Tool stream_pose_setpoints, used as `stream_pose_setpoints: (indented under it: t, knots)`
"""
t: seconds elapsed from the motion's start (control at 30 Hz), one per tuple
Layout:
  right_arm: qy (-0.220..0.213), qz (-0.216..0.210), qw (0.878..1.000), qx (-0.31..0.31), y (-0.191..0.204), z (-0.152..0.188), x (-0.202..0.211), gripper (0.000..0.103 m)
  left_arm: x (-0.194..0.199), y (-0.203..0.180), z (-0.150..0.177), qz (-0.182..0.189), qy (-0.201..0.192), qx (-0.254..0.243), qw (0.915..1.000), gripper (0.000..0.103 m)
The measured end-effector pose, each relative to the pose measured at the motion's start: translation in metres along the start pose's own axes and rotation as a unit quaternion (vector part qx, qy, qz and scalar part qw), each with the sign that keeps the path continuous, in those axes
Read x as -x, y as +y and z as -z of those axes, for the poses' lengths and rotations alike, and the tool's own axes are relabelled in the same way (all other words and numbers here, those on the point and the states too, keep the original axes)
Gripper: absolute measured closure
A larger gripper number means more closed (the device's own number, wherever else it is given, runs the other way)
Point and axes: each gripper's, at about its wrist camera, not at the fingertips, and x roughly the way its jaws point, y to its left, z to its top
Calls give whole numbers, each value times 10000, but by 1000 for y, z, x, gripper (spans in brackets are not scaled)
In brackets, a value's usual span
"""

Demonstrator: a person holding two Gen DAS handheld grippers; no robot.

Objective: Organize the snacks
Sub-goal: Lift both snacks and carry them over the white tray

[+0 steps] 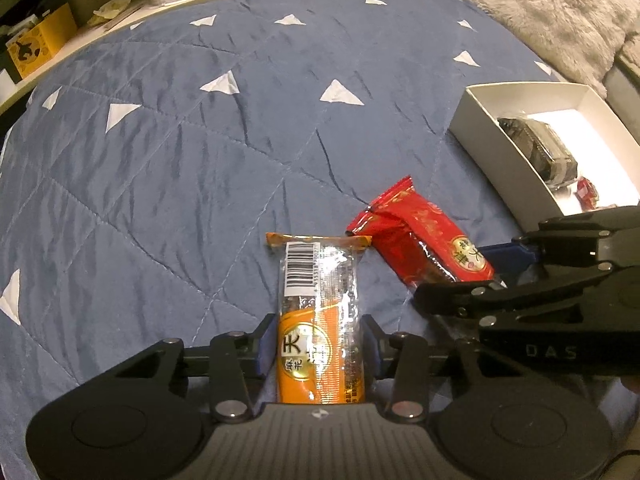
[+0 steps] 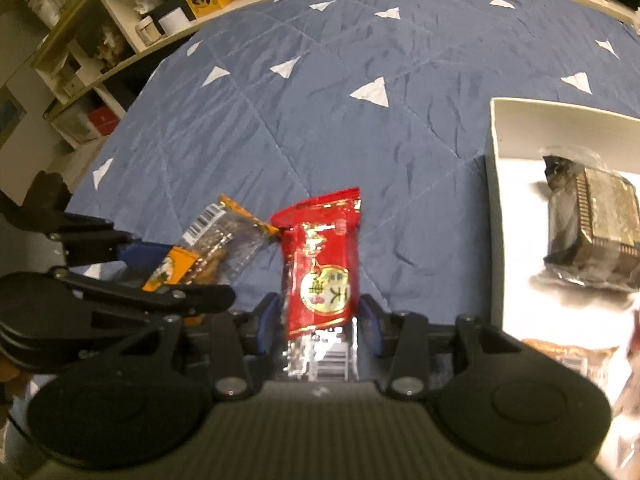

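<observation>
Partway: left tongs [image 1: 320, 344] grasp the orange snack [image 1: 320, 320]; right tongs [image 2: 320, 320] grasp the red snack [image 2: 322, 276]. White box [image 2: 496, 168], right of both, already holds a dark packet [image 2: 592, 232].

orange snack pack [image 1: 320, 328]: barcode end forward | red snack pack [image 2: 324, 276]: beside it, on blue quilt

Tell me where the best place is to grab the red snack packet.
Grip the red snack packet across its narrow width at the near, label end, coming from this side along its length. It is long and flat, so its side edges suit the pads, as the right gripper straddles it.
</observation>
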Motion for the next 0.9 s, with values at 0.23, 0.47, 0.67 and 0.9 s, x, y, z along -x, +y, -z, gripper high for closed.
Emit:
stream_pose_setpoints:
  t: [0.23,0.47,0.67,0.9]
  knots:
    - [-49,-20,10000,47,2,0,-5,61,4,15,3,233,-199,715,9970,64]
    - [-144,-241,9996,18,-1,2,10,64,26,18,3,158,-634,1306,9893,64]
    - [-424,-249,9988,63,-5,1,36,64,44,7,3,48,-916,1507,9843,64]
    - [-791,-154,9967,83,-20,-1,75,64,62,-14,-1,62,-1121,1581,9810,64]
